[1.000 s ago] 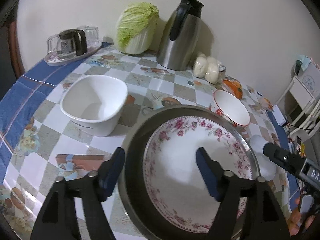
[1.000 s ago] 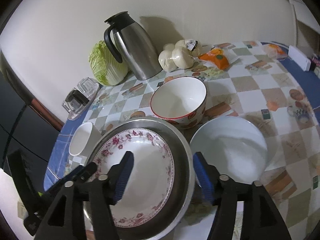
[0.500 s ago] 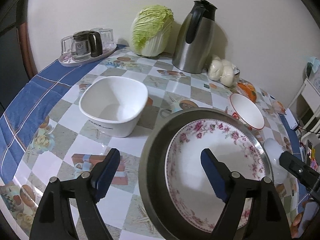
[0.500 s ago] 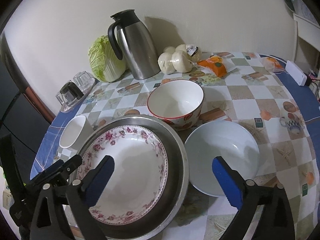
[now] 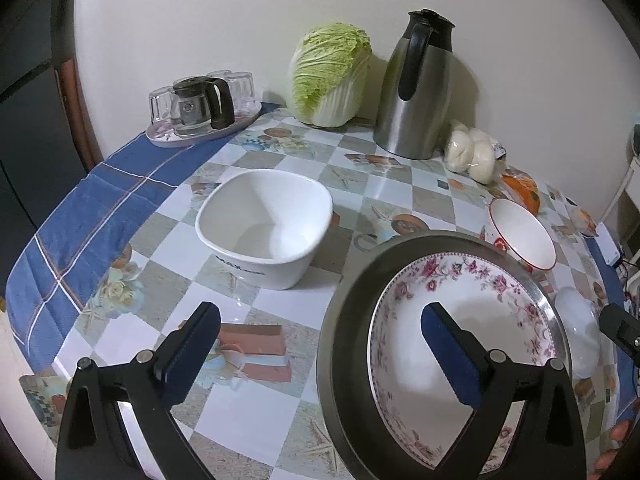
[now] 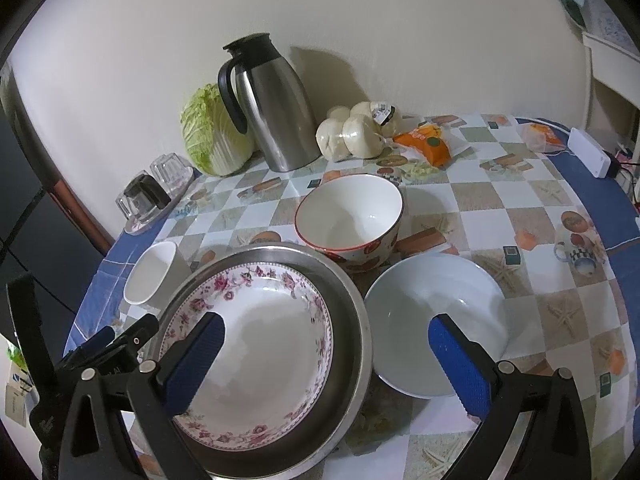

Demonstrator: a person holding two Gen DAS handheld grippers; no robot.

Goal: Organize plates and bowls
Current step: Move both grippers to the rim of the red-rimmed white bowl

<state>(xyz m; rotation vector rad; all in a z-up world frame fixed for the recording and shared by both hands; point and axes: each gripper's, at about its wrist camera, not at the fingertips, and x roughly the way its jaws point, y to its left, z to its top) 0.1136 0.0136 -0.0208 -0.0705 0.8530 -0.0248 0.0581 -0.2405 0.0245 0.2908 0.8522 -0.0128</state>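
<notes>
Over the table, both grippers' fingers just spread wide, empty.

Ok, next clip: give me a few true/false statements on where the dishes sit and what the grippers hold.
1. The floral plate lies inside the steel basin. True.
2. The red-rimmed bowl is stacked in the plain white bowl. False: they stand side by side on the table.
3. The right gripper grips the basin's rim. False: its jaws are open and hold nothing.
4. The square white bowl is empty. True.
5. The left gripper is open. True.
</notes>
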